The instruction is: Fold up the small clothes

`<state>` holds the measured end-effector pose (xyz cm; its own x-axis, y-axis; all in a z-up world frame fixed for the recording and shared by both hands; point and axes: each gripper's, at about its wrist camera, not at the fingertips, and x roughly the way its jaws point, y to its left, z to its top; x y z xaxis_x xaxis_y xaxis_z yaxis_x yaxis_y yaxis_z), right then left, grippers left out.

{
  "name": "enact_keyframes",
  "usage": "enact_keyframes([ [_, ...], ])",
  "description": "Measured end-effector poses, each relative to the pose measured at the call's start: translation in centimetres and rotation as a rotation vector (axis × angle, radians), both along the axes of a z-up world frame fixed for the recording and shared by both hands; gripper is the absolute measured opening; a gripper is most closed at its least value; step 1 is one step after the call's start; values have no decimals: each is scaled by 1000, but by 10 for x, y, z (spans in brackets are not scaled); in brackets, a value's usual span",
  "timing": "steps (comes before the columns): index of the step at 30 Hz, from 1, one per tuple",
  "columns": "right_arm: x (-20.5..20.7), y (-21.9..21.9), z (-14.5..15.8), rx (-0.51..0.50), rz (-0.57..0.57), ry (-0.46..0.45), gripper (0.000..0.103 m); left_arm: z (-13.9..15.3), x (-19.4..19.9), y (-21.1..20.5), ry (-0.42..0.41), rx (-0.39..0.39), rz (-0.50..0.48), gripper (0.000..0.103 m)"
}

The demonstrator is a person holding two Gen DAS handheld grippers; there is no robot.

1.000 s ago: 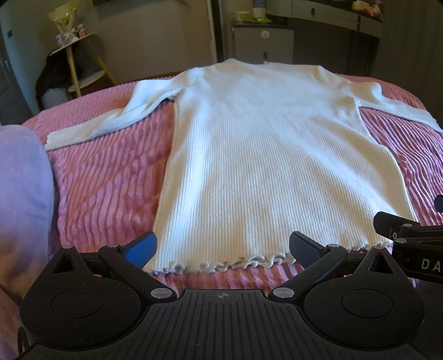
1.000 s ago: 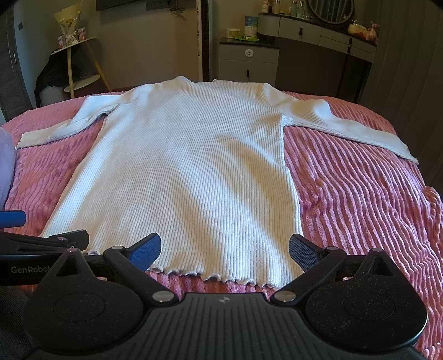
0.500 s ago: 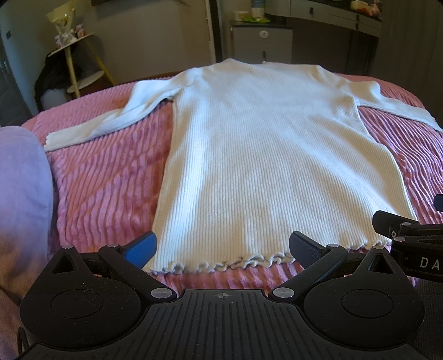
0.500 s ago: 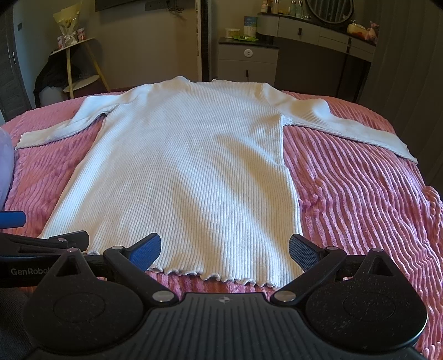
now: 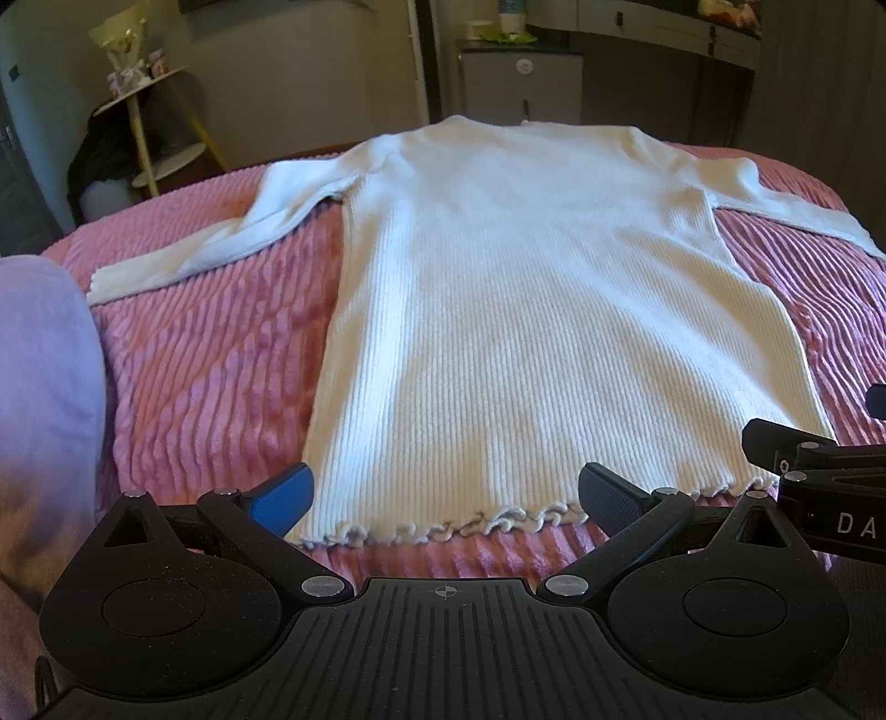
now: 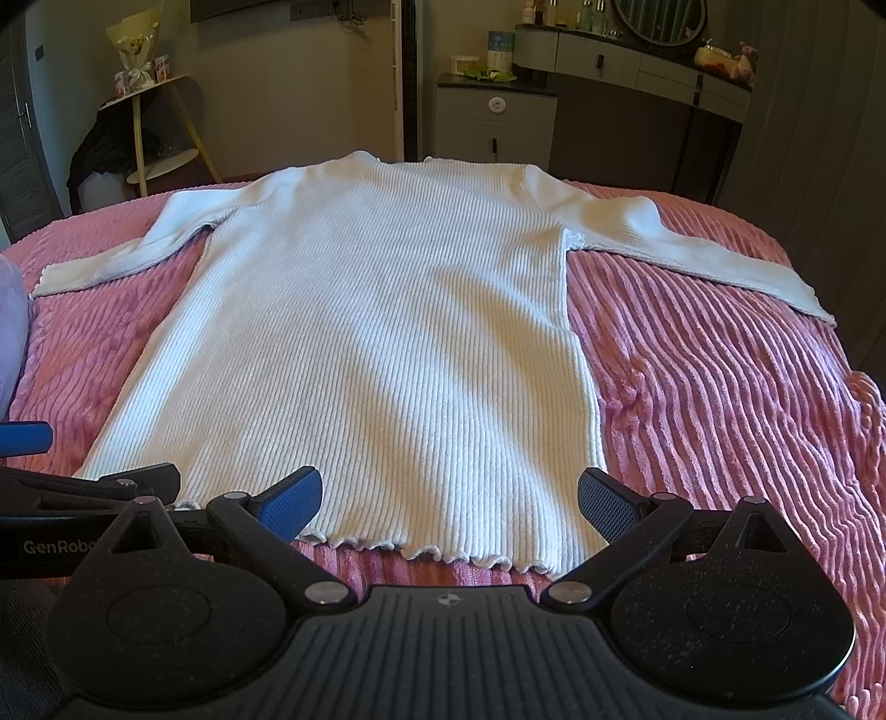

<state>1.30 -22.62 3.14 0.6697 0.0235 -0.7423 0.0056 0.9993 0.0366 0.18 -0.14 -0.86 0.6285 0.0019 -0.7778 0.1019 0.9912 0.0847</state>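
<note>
While flat, sweater (image 5: 531, 332) between claws (image 5: 443, 495)

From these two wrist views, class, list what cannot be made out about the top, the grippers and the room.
- Top: its collar, left wrist view; foreshortened at the far edge.
- Right sleeve: its cuff, left wrist view; cut off by the frame edge.
- Right gripper: only part shows, left wrist view; cut off by the frame edge.
- Lilac thing: what it is, both views; cut off.
- Bottles on the dresser: right wrist view; too small.
</note>
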Motion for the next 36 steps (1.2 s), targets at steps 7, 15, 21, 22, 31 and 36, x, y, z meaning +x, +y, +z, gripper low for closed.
enact_keyframes([
  [7, 0, -2, 1, 0, 0, 3, 99, 0, 1, 0, 4, 1, -2, 103],
  [15, 2, 1, -3, -1, -1, 2, 99, 0, 2, 2, 8, 6, -5, 103],
  [21, 2, 2, -3, -2, 0, 2, 99, 0, 2, 1, 9, 8, -4, 103],
  [22, 2, 2, -3, -3, 0, 2, 99, 0, 2, 1, 8, 9, -5, 103],
  [31, 2, 1, -3, 0, -1, 5, 99, -1, 2, 0, 13, 21, -7, 103],
  [36, 2, 1, -3, 2, 0, 6, 99, -1, 3, -2, 18, 38, -4, 103],
])
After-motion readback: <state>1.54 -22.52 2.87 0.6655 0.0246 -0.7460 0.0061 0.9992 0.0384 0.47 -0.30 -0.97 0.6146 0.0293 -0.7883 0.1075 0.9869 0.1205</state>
